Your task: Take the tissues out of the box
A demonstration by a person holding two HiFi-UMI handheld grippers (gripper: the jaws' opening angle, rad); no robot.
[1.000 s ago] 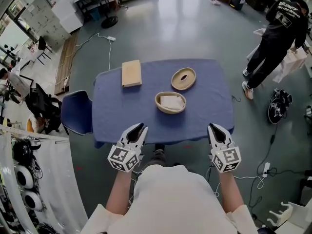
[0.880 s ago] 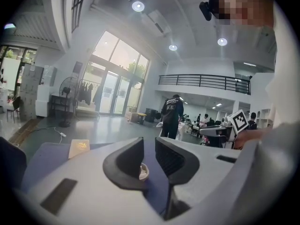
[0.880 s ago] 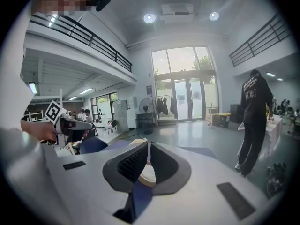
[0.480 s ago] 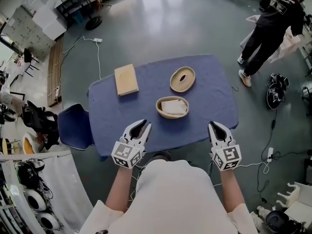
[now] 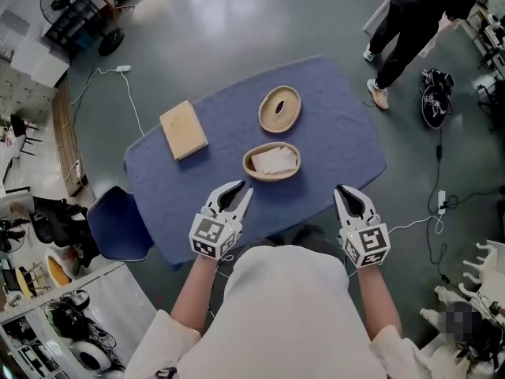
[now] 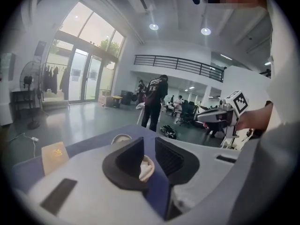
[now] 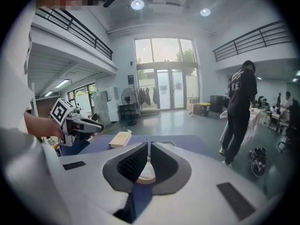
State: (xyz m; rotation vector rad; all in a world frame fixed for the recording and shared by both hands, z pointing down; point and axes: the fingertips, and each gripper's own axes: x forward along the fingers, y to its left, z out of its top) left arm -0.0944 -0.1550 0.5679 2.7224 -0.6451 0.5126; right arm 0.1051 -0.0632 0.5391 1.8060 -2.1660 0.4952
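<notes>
On the table point(image 5: 339, 133) with the blue cloth, the white tissues point(image 5: 274, 160) lie inside the open oval box point(image 5: 251, 166); an oval lid point(image 5: 280, 109) with a slot lies just behind it, and a flat tan box point(image 5: 183, 129) lies further to the left. The left gripper point(image 5: 239, 192) hovers over the near edge of the table, its 2 jaws apart with nothing between them. The right gripper point(image 5: 347, 196) is at the near right edge, its 2 jaws almost together with only a thin gap, and it holds nothing.

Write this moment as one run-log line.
left gripper open, empty | right gripper barely apart, empty | tissues in basket | slotted lid off, on table
</notes>
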